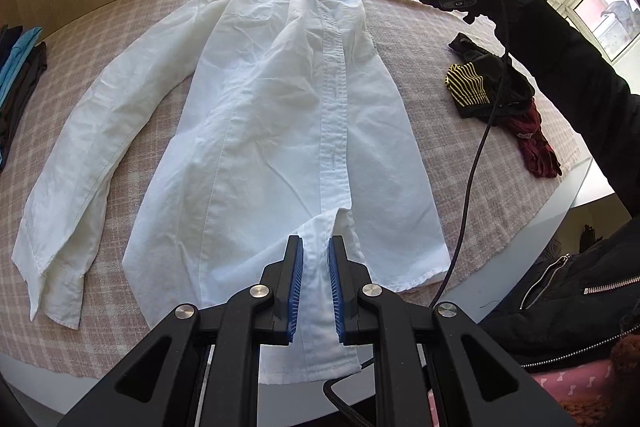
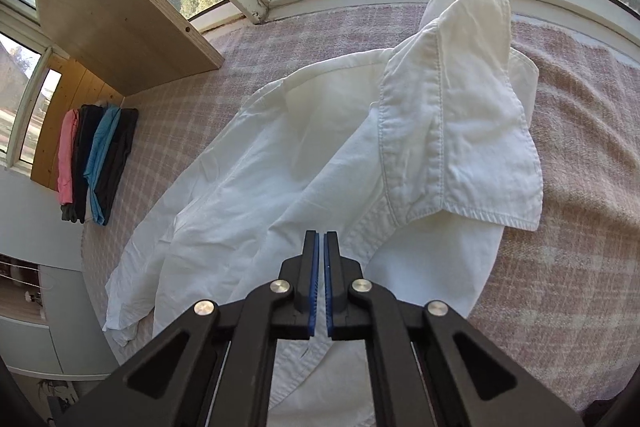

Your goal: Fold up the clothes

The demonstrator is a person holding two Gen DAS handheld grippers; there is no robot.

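garment: we find a white button-up shirt spread front-up on the pink checked blanket that covers the bed, collar toward the window edge, hem at the near edge, one sleeve trailing toward the left edge.
left gripper: pinching the bottom of the button placket, a strip of cloth between the blue pads.
right gripper: pressed together just below the collar; in the left wrist view its tip sits at the neckline, so we judge the placket is caught there, though the pinch itself is not plain.
handling: we judge the cotton light, limp, creased; it will sag between holds and slide little on the blanket. stitched edges — placket, collar, hem corners, cuffs — give the firmest purchase.
surroundings: a black and yellow striped garment and a dark red one lie toward the right edge; a stack of folded clothes sits at the far left corner.
obstructions: a black cable hangs from the right hand across the shirt's right side and may snag.
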